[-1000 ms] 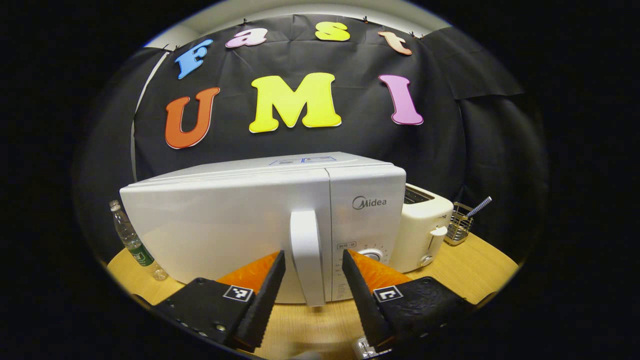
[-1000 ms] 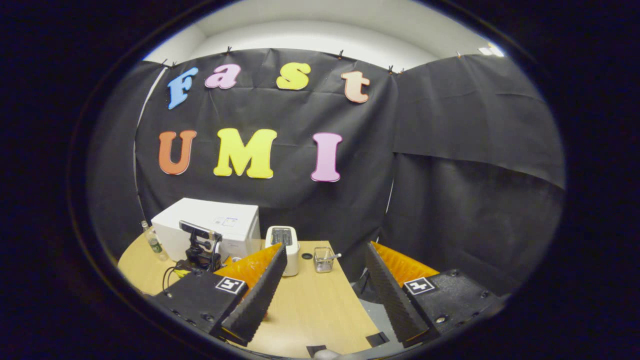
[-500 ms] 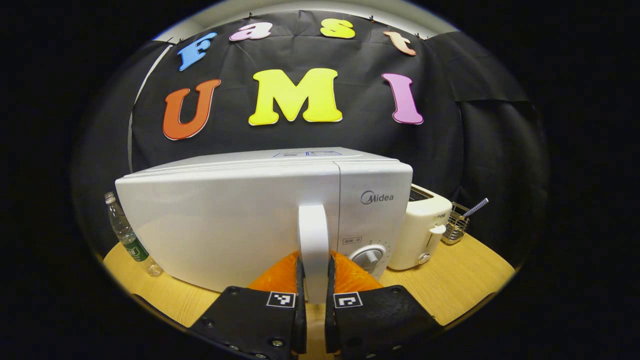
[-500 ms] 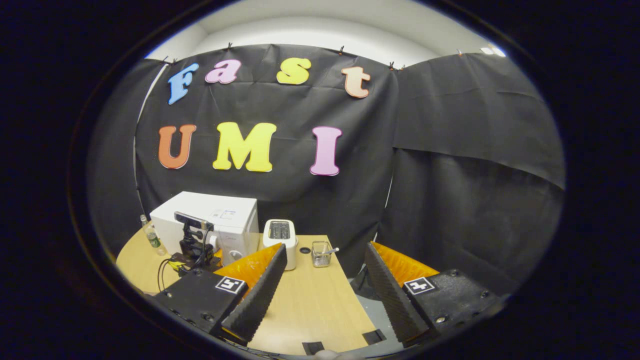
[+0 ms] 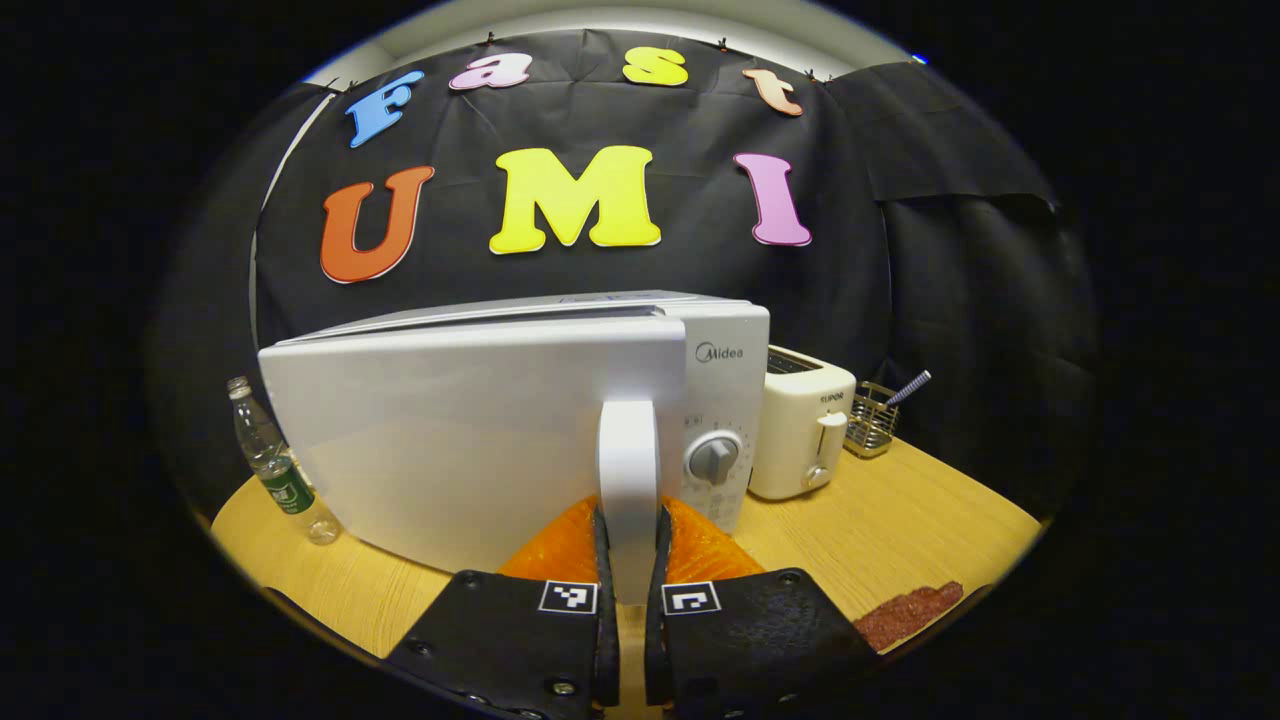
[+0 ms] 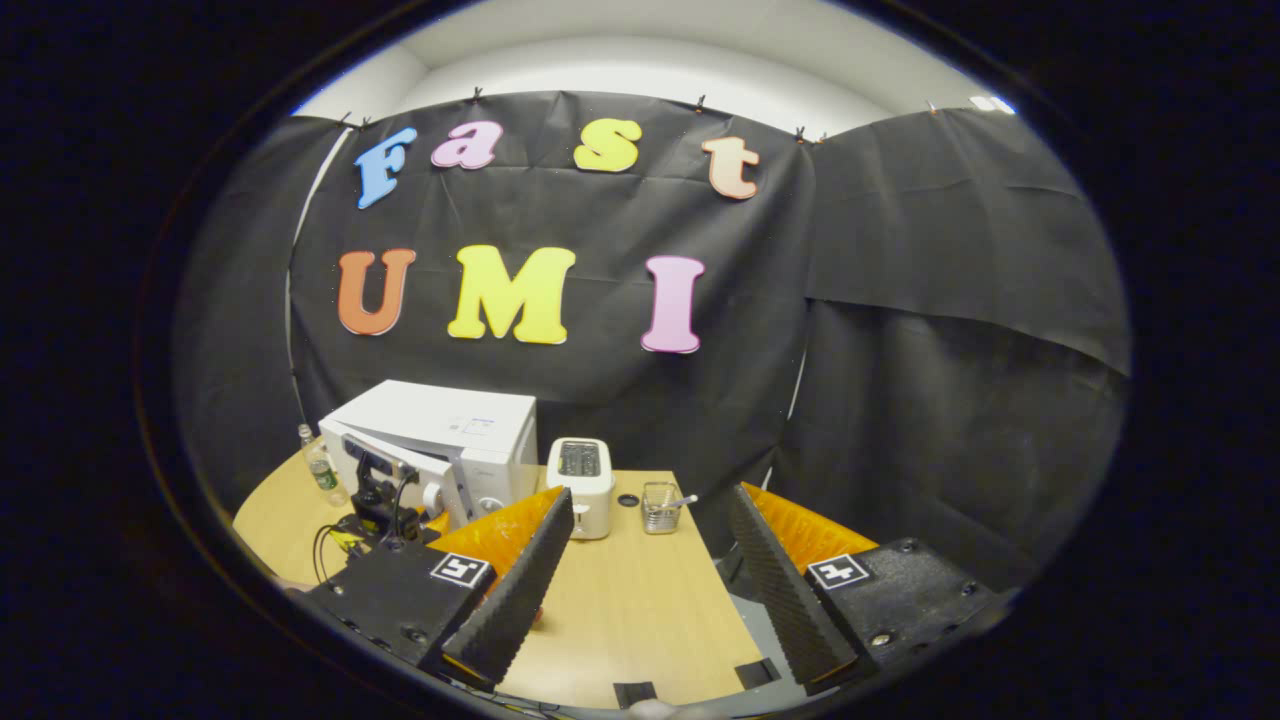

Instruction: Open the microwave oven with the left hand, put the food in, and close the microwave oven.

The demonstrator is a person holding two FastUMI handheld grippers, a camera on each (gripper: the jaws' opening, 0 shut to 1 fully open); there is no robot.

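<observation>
The left gripper view sits low and close against the microwave (image 5: 480, 430) door, facing the back wall. The right gripper view looks from farther back and higher (same microwave, toaster (image 6: 582, 487) and table (image 6: 640, 620) shared)

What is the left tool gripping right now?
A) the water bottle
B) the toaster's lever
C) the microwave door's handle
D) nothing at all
C: in the left gripper view, both fingers of the left tool press on the white vertical handle of the microwave door, which stands slightly ajar from the microwave.
</observation>
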